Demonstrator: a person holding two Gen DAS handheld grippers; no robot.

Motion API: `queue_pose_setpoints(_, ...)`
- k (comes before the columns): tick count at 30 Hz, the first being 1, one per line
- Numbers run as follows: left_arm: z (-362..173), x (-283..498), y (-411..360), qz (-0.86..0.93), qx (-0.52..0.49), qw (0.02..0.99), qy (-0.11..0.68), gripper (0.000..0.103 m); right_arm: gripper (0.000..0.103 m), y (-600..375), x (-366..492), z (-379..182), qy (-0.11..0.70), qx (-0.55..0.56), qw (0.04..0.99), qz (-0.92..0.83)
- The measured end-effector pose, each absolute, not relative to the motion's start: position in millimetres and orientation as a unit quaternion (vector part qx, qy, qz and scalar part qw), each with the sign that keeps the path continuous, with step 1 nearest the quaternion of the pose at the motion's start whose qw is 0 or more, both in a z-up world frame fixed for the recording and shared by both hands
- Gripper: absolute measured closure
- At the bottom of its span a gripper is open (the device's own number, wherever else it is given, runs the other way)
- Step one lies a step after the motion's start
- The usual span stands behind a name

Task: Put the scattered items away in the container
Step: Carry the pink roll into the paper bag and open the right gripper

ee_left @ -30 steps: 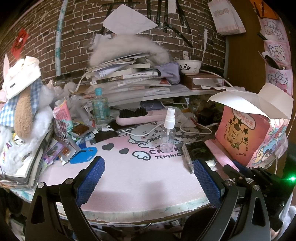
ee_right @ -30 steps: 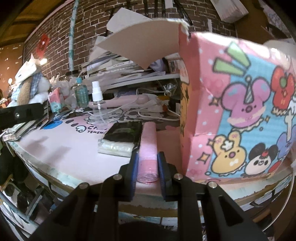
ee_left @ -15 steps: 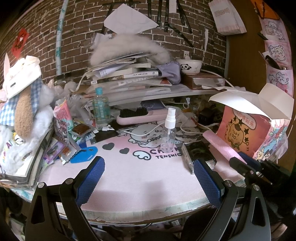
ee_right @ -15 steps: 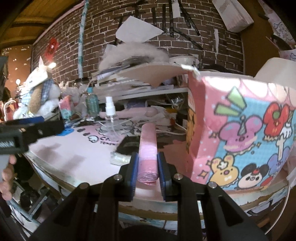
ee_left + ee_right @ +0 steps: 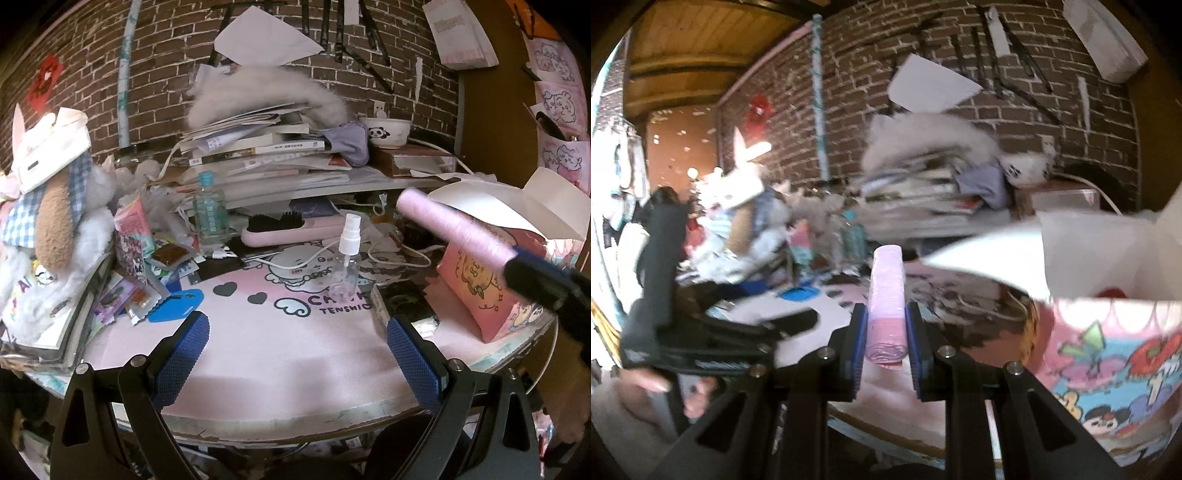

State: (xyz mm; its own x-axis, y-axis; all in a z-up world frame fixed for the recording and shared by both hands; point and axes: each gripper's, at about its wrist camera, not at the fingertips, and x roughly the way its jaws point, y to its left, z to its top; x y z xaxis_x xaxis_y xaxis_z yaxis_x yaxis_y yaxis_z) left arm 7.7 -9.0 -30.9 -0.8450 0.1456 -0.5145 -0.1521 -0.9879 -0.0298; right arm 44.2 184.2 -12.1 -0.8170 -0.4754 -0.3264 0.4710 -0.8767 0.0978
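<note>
My right gripper [image 5: 885,345] is shut on a pink roll of bags [image 5: 887,295], held up in the air beside the pink cartoon box [image 5: 1108,354], whose white flaps stand open. In the left wrist view the same pink roll [image 5: 454,225] sticks out leftward and upward from the right gripper [image 5: 517,260], above the box [image 5: 476,284]. My left gripper [image 5: 295,343] hangs open over the near edge of the pink desk mat [image 5: 258,343], with nothing between its fingers. A clear spray bottle [image 5: 347,262] and a dark flat packet [image 5: 402,302] remain on the mat.
A pink hairbrush [image 5: 291,229], a teal bottle [image 5: 210,210] and white cables [image 5: 399,254] lie further back. Snack packets and a blue tag [image 5: 177,306] crowd the left beside a plush toy [image 5: 51,206]. Stacked books [image 5: 258,151] and a panda bowl [image 5: 386,133] fill the shelf.
The right gripper has lifted the pink roll off the mat, up to the height of the box's open flaps. The left gripper has stayed where it was.
</note>
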Motion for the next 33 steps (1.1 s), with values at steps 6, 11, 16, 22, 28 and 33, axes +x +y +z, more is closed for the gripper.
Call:
queue_pose_setpoints(6, -29, 8, -8, 0.961, -0.265, 0.080, 0.008, 0.007, 0.085, 191, 55, 11, -0.010, 0.145, 0.257, -0.956)
queue_pose_setpoints(11, -27, 9, -4, 0.961, -0.263, 0.083, 0.010, 0.007, 0.085, 203, 56, 25, -0.010, 0.135, 0.235, -0.963)
queue_pose_setpoints(16, -26, 10, -1, 0.961, -0.264, 0.085, 0.012, 0.007, 0.085, 222, 52, 35, -0.003, 0.138, 0.197, -0.971)
queue_pose_setpoints(22, -26, 10, 3, 0.961, -0.263, 0.088, 0.013, 0.007, 0.085, 256, 46, 47, 0.000, 0.152, 0.152, -0.977)
queue_pose_setpoints(28, -27, 10, 6, 0.960, -0.265, 0.090, 0.015, 0.007, 0.085, 286, 37, 57, 0.020, 0.183, 0.106, -0.977)
queue_pose_setpoints(33, -27, 9, 7, 0.960, -0.265, 0.092, 0.016, 0.007, 0.085, 302, 28, 61, 0.056, 0.212, 0.077, -0.973)
